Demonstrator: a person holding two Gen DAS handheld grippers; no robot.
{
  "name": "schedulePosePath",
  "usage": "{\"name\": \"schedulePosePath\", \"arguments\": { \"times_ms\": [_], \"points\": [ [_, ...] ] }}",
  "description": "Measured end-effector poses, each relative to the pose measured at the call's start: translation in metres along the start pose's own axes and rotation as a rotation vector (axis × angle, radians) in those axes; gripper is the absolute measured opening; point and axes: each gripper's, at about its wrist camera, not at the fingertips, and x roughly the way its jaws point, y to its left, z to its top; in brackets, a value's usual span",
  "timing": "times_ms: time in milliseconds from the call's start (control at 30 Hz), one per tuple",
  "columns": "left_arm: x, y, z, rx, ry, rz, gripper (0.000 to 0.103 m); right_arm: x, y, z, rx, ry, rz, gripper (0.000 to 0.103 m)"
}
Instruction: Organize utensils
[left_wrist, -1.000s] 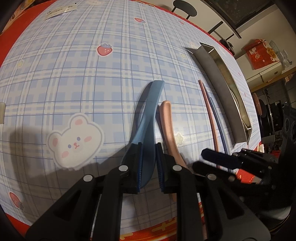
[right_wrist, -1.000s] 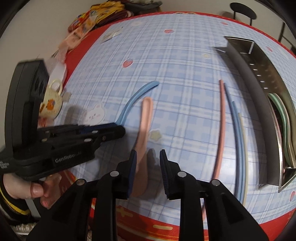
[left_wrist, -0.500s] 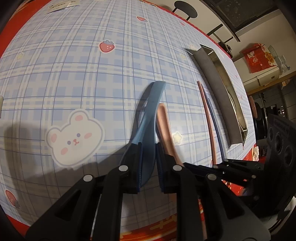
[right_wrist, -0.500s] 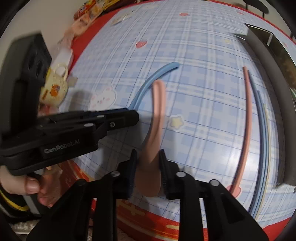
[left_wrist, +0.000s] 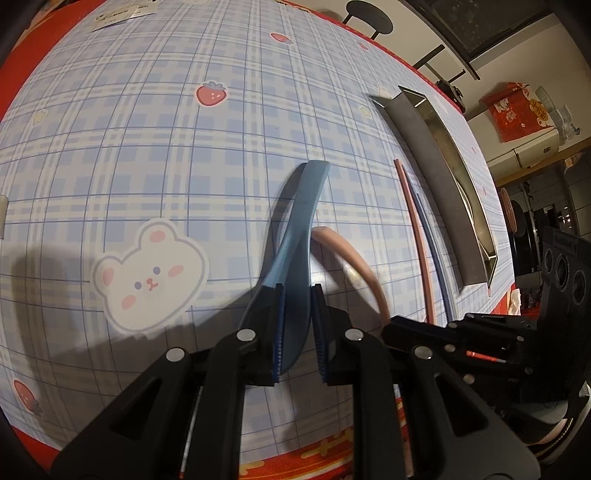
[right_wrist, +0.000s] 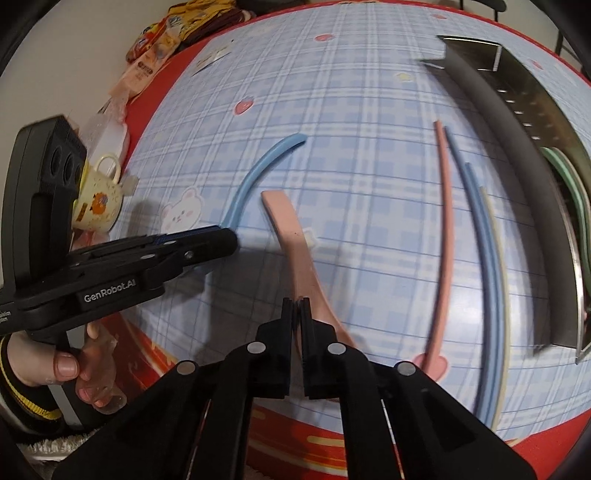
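Blue spoon (left_wrist: 295, 236) clamped in left gripper (left_wrist: 297, 332) — pink spoon (right_wrist: 291, 240) pinched by right gripper (right_wrist: 296, 314).

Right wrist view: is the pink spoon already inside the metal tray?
No. The pink spoon lies on the tablecloth, clamped by the right gripper, well apart from the metal tray.

The left tongs (right_wrist: 221, 240) bear the white lettering "GenRobot.AI".

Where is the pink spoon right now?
The pink spoon is pinched in the right tongs, just right of the blue spoon.
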Motion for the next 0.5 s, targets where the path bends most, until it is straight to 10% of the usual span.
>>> {"name": "schedulePosePath", "arguments": {
  "times_ms": [500],
  "points": [
    [0.000, -0.002, 0.000, 0.011, 0.000, 0.000, 0.019, 0.001, 0.004, 0.004, -0.050, -0.002, -0.036, 0.012]
  ]
}}
